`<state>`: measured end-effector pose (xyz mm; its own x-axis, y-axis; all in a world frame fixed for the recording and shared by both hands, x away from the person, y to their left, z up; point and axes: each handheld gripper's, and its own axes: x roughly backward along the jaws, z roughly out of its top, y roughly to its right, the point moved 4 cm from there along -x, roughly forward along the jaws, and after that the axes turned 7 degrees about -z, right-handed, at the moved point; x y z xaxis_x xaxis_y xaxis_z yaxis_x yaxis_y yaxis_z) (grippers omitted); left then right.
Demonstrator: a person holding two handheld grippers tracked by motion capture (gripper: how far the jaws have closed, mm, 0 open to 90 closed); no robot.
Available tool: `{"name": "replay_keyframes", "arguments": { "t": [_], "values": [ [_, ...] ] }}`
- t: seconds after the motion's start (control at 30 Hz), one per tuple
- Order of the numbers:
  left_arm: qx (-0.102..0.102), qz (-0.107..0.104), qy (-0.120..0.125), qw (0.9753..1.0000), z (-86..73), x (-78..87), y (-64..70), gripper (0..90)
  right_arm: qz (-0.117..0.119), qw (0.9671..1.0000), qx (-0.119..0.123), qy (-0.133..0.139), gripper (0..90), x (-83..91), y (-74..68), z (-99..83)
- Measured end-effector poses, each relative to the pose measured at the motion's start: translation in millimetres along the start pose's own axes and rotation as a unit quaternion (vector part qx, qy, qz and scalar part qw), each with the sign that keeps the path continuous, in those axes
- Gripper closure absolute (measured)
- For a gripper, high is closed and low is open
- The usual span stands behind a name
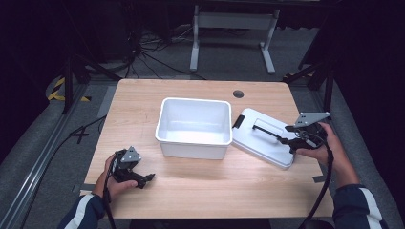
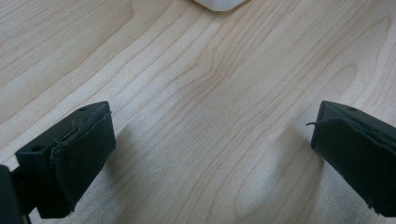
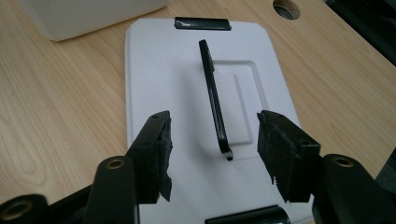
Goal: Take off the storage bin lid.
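1. The flat white plastic lid with a raised black handle (image 3: 215,98) lay on the table just right of the white rectangular plastic bin (image 1: 193,126), its near-left edge close to or touching the bin wall; we could not tell which.
2. We judged the lid light, stiff and smooth, likely slick on its broad faces. The thin black handle bar standing proud of the recessed panel looked the best place to grip; black latch clips (image 3: 202,23) sat at both short ends.
3. The right gripper (image 3: 214,158) hovered over the lid with jaws spread, one either side of the handle's near end, not touching it.
4. The bin stood empty, open, glossy-walled with rounded corners.
5. The left gripper (image 1: 135,174) rested low over bare wood, jaws wide apart, holding nothing.
6. The light wooden table (image 1: 191,191) showed fine matte grain and a round cable hole (image 1: 238,93) at the far edge.
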<state>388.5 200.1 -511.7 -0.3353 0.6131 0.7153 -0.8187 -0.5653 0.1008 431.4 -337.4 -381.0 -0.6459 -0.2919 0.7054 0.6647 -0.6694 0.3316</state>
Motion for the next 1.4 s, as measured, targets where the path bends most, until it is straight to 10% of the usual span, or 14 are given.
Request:
{"name": "replay_keyframes", "arguments": {
  "t": [1.4],
  "values": [
    [0.000,0.000,0.000,1.0000,0.0,0.0,0.0,0.2,-0.004,0.9987,-0.046,0.021,34.2,13.1,-38.8,-93.3]
  ]
}}
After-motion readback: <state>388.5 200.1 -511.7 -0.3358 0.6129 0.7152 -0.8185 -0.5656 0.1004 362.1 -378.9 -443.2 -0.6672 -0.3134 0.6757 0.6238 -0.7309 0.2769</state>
